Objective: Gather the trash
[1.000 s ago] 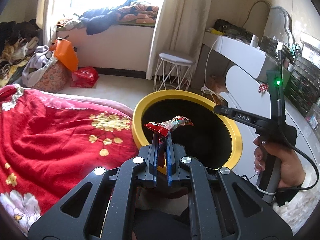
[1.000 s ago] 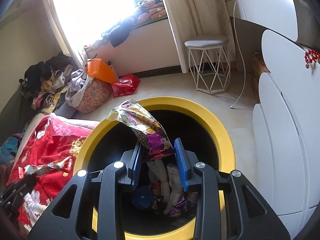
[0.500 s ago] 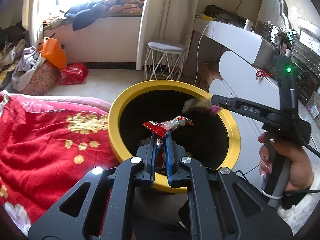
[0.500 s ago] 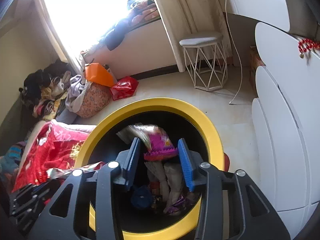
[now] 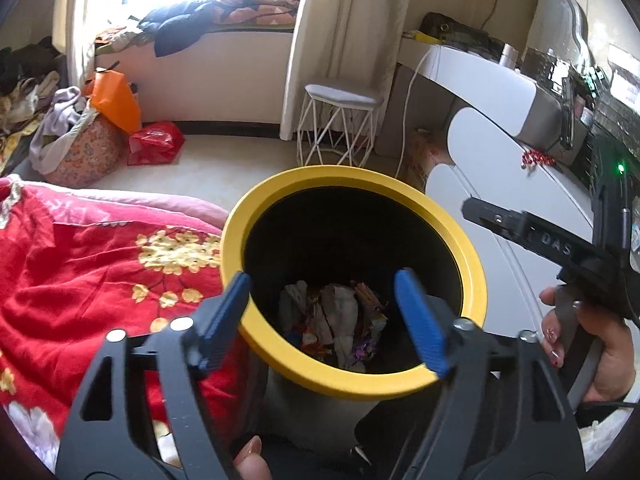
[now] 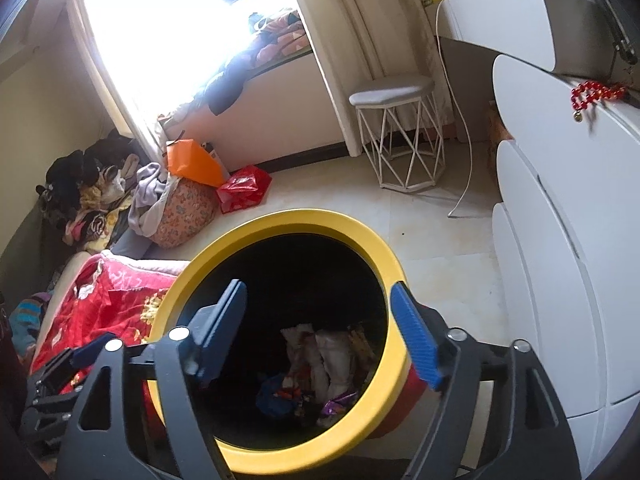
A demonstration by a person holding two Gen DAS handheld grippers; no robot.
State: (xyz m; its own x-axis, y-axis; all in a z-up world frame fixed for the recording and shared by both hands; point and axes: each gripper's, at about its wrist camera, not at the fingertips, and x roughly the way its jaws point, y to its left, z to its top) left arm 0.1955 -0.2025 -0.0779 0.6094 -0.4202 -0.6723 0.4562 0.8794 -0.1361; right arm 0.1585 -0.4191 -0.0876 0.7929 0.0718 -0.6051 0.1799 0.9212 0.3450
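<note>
A black trash bin with a yellow rim (image 5: pixel 472 272) stands between the bed and a white cabinet; it also shows in the right wrist view (image 6: pixel 396 340). Crumpled wrappers and tissues (image 5: pixel 336 320) lie at its bottom, also seen in the right wrist view (image 6: pixel 324 360). My left gripper (image 5: pixel 324 320) is open and empty over the bin's near rim. My right gripper (image 6: pixel 320 328) is open and empty above the bin mouth. The right gripper's body (image 5: pixel 560 244) shows at the bin's right side in the left wrist view.
A bed with a red floral quilt (image 5: pixel 80 264) lies left of the bin. A white cabinet (image 6: pixel 560 240) stands right. A white wire stool (image 6: pixel 400 136), a red bag (image 6: pixel 244 188) and an orange bag on a clothes pile (image 6: pixel 192 160) sit by the window wall.
Both grippers opened. The red wrapper left my left gripper and the purple wrapper left my right gripper; both dropped into the bin.
</note>
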